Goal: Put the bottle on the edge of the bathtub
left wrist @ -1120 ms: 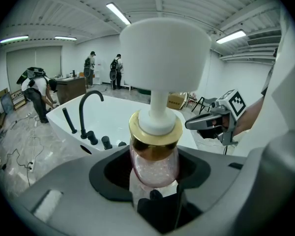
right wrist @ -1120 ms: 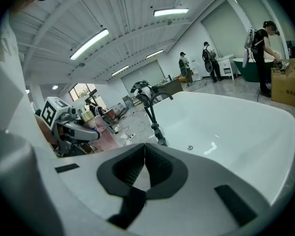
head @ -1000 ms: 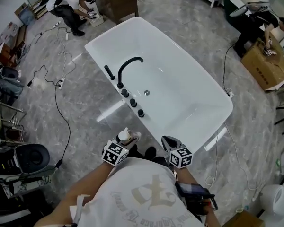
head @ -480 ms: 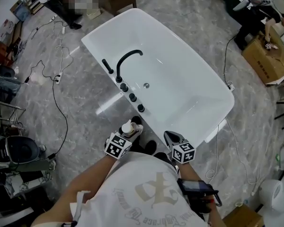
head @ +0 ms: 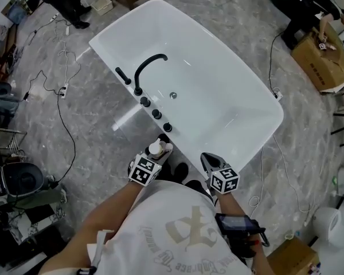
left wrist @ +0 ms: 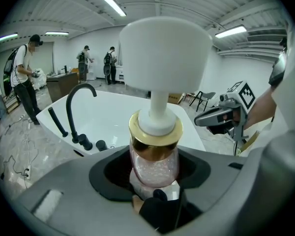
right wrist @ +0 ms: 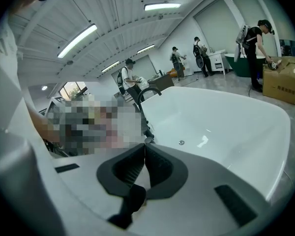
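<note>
Bathtub (head: 218,90), white, stands on grey marbled floor (head: 97,125) strewn with cables (head: 73,145).

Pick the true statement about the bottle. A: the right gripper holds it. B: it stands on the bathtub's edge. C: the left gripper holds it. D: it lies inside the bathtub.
C: in the left gripper view the left gripper has its jaws clamped on the bottle, and the head view shows it beside the bathtub, not on it.

Cardboard box (head: 318,62), black faucet (head: 142,67), grey marble floor (head: 92,119)
</note>
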The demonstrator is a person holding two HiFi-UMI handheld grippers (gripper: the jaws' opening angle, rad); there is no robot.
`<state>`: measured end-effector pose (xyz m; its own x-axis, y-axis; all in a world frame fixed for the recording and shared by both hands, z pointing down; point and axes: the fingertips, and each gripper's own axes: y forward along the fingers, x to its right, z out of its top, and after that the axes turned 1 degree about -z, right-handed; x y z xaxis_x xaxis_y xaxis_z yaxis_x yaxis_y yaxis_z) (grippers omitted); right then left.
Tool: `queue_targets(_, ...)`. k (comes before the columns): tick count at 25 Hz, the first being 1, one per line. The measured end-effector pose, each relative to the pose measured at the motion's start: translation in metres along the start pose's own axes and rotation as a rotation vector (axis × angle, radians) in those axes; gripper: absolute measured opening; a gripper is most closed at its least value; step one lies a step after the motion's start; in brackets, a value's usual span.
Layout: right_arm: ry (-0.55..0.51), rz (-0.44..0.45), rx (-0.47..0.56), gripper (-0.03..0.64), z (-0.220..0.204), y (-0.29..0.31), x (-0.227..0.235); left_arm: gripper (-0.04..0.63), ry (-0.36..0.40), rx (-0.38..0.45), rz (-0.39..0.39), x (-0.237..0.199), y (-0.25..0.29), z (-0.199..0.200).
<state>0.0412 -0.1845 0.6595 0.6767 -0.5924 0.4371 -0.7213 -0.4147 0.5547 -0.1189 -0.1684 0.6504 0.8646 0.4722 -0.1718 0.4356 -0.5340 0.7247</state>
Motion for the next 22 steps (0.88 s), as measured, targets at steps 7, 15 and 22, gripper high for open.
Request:
queue_targets(7,0.024,-0.004,-0.023,0.006,-0.003,0.007,0.002,0.219,0.006,-0.030,-0.010,-0.007,0.020,-0.002)
queue_targets(15,0.043,-0.018,-0.037,0.006,0.001,0.015,0.009,0.219,0.046,-0.077,-0.031,-0.013,0.050,-0.004)
queue_targets(22,0.055,-0.027,-0.050,0.006,0.002,0.016,0.011,0.219,0.091,-0.107,-0.059,-0.009,0.076,-0.004)
